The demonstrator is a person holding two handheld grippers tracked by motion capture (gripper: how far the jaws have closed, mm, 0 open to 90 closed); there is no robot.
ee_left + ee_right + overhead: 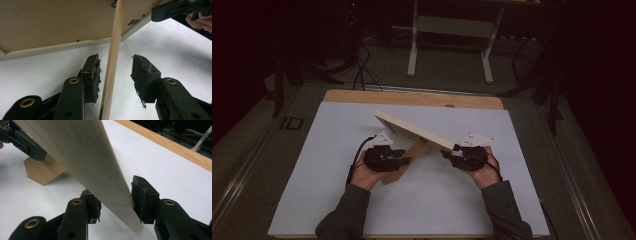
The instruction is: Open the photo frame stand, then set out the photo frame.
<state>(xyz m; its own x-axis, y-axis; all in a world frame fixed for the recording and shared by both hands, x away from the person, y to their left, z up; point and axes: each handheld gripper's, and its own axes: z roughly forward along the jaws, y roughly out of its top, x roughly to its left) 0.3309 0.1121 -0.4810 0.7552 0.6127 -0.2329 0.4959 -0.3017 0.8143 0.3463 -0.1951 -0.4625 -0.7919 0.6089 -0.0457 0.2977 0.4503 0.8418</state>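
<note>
My right gripper [113, 202] clamps the edge of the pale frame [412, 130] — tilted above the white table [312, 190]. My left gripper [116, 75] stands open around its wooden stand [111, 75], pads not pressing — at seven o'clock below the frame.

The frame [412, 131] is pale cream wood along its edges, with a speckled beige-brown backing board [57, 22]. Its stand leg [404, 162] is a warmer tan, with fine grain. Both the left claw [401, 159] and the right claw [450, 152] are black with brass-coloured rivets. The table [327, 165] is covered in plain white, with a honey-coloured wooden strip along the far edge.
</note>
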